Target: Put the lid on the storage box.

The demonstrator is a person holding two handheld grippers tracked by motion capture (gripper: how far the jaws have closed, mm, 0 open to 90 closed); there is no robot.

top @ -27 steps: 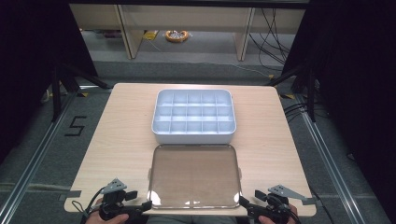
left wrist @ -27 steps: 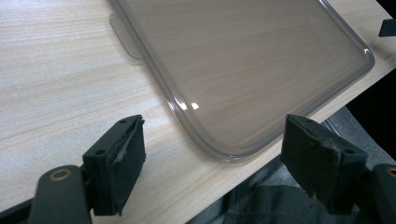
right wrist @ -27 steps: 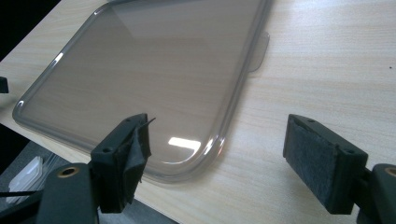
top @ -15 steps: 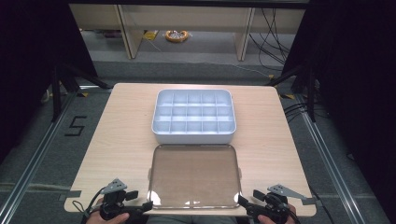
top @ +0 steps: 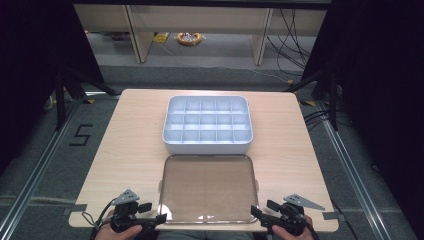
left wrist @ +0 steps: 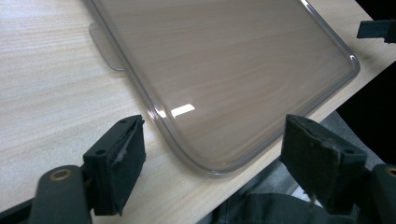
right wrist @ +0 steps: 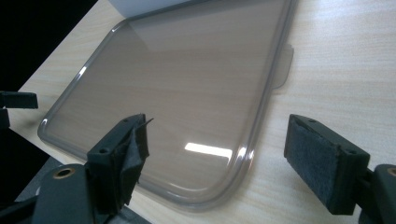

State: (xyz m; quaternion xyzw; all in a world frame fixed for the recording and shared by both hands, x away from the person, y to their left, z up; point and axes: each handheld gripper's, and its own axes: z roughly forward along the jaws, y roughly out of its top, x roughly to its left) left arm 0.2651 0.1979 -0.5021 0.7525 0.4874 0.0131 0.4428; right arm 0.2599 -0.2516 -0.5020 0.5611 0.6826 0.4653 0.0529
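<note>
Floor marking: the numeral "5" (top: 81, 135), dark, on the grey floor left of the table.
Other legible text: none on table, tray or lid.

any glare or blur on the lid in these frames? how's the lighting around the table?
High view: table evenly lit, surroundings black at both sides; small glints along the lid's near edge. Left gripper view: one bright glare patch on the lid near its corner; jaws soft, out of focus. Right gripper view: similar glare patch; lid sharp, jaws slightly blurred.
</note>
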